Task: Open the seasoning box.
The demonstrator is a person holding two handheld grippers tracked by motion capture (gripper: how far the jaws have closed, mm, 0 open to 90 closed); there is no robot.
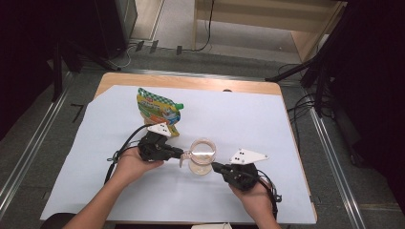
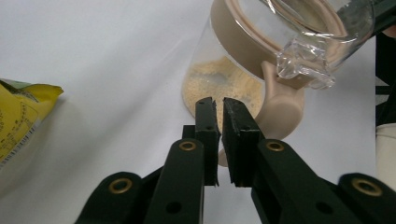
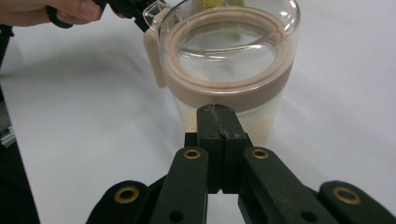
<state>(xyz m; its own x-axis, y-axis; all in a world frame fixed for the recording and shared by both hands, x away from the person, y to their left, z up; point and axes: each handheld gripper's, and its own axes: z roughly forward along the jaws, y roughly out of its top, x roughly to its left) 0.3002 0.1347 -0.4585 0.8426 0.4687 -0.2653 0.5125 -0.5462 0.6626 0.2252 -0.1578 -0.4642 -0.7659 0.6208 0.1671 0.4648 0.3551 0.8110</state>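
The jar (image 1: 202, 156) stands upright near the middle of the surface (image 1: 248, 119), between your two hands, with a thin layer of pale crumbs (image 2: 219, 84) at its bottom and its clear lid (image 3: 229, 46) with the beige seal sitting on top. The beige clasp (image 2: 280, 109) hangs on the side facing your left hand.

Your main risk is tipping it: the jar is light, nearly empty and tall for its base, so a push or pull from one side could slide it or knock it over and spill the crumbs. If the lid is not fully seated, it could pop loose too.

Your left hand-held gripper (image 2: 218, 105) has its jaws drawn almost together with a thin slit between them, tips just at the clasp; I cannot tell whether they pinch it. In the high view it (image 1: 184, 153) reaches the jar's left rim.

Your right hand-held gripper (image 3: 218, 114) has its jaws fully together, empty, tip at or just short of the jar wall below the beige band.

The pouch (image 1: 157, 112) lies behind your left hand, well clear.
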